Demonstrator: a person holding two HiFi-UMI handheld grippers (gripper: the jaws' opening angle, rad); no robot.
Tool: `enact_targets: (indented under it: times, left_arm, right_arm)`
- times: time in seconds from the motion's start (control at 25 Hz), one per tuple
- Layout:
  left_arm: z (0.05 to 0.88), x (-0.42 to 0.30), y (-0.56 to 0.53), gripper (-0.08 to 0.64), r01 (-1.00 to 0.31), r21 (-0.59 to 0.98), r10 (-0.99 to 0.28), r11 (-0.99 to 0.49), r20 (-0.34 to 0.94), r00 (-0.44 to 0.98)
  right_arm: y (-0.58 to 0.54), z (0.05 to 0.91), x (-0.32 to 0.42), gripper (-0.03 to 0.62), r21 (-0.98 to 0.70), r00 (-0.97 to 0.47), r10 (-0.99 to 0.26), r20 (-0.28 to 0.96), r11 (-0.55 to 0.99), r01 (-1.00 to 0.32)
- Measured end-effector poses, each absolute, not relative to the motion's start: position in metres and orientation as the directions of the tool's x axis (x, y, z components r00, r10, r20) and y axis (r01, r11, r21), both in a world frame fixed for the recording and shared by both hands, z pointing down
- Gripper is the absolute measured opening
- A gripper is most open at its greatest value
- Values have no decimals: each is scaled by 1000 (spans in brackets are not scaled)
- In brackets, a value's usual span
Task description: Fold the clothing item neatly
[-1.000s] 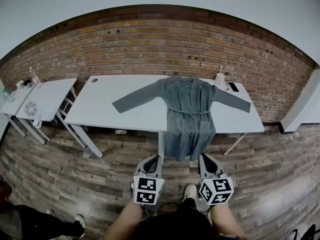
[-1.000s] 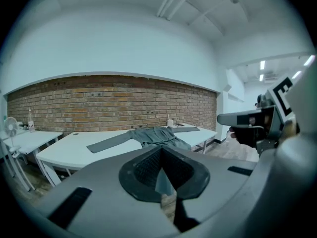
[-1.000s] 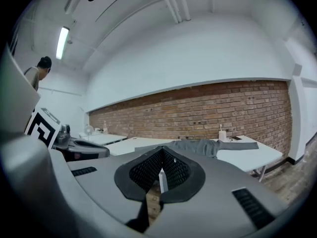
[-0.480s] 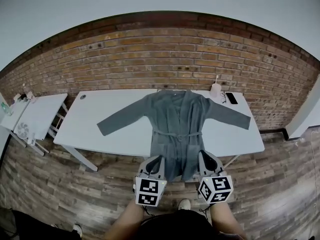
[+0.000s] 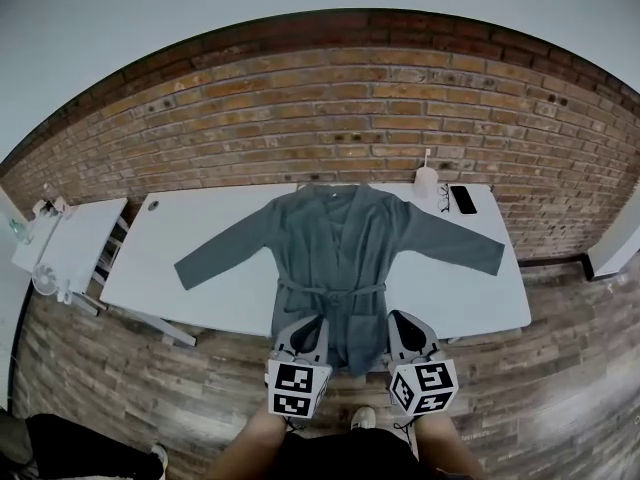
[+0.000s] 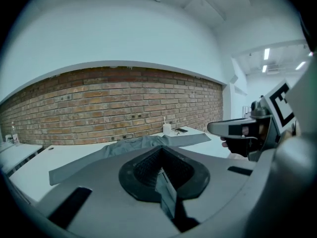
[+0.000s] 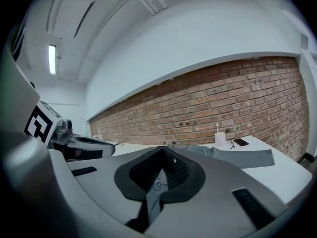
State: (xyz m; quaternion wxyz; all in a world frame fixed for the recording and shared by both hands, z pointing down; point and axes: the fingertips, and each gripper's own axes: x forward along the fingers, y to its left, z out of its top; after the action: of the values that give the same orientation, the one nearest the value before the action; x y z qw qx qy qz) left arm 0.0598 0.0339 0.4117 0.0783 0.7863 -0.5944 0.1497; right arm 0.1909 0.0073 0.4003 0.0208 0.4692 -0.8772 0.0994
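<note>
Head view | grey robe [image 5: 335, 258] flat on table [image 5: 470, 298], hem just ahead, between both pairs, long axis running away (sleeves spread sideways) | left fingers [image 5: 308, 330] closed, empty | right fingers [image 5: 402, 326] closed, empty, equally near

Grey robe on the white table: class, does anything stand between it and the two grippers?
Nothing visible does. The left gripper and right gripper, both shut and empty, hang near the hem of the grey robe. The cup, glasses and phone sit far back by the brick wall.
</note>
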Motion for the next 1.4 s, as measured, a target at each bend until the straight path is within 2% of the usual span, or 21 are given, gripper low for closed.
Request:
enact_targets:
  times: [0.32,0.68,1.4]
  left_arm:
    - [423,76,6,-2,-956,-104,-904,-275,366,220]
    - [429,68,-28,-2,-940,-94,-894,-327,353,276]
    - [423,-49,-132,-2,-916,-2,-876,-402,291,384]
  right_arm:
    - [-23,419,199,-3,-177,-601,-784,153,577,-798]
    - [-47,423,175,-3,-125,-605,-777,174,592,-796]
    - [-120,428,58,-3,21,-486,-825,289,512,-858]
